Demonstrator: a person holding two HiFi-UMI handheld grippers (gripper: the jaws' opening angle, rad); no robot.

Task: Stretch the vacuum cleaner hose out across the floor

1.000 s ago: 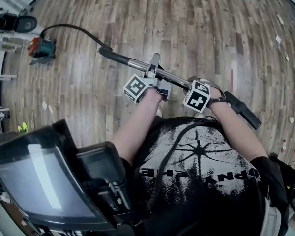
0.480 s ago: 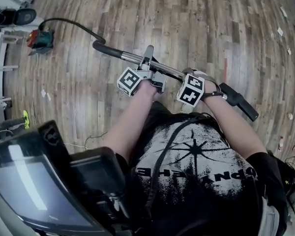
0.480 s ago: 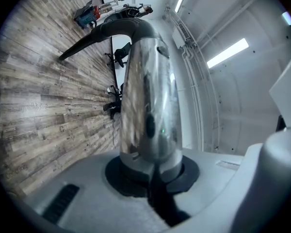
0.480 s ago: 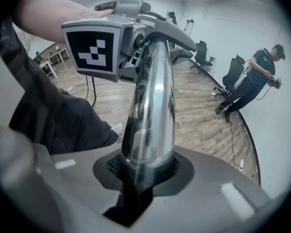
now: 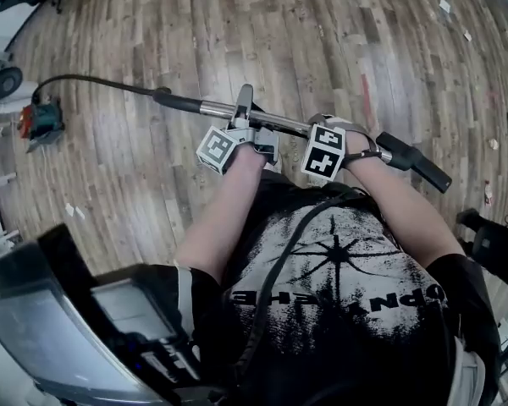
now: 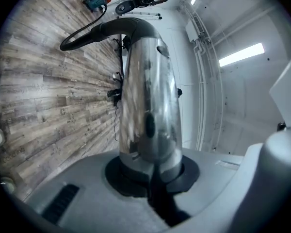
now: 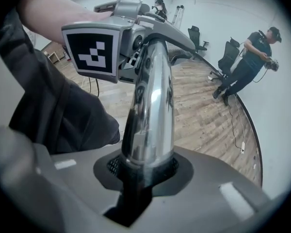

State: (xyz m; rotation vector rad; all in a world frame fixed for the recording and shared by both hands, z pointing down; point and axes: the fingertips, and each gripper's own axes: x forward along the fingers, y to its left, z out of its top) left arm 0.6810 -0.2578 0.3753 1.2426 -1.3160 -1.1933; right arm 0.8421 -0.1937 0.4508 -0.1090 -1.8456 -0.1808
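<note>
Head view: the hose (image 5: 93, 83), looped a second ago, now runs nearly straight across the floor (image 5: 237, 32) from the vacuum cleaner (image 5: 38, 121) to the metal tube (image 5: 279, 123), so the stretch looks nearly done.

Left gripper view: the left hand-held gripper (image 6: 150, 178) is clamped on the tube, and a slight bend remains in the hose.

Right gripper view: the right hand-held gripper (image 7: 143, 171) is also clamped on the tube. Only here, a person (image 7: 252, 62) stands beyond.

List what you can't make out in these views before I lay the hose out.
- Where the hose joins the vacuum cleaner: head view, too small, near the left edge.
- The chrome tube beyond the left gripper: right gripper view, that gripper covers it.
- The floor at the person's feet: head view, the torso hides it.
</note>
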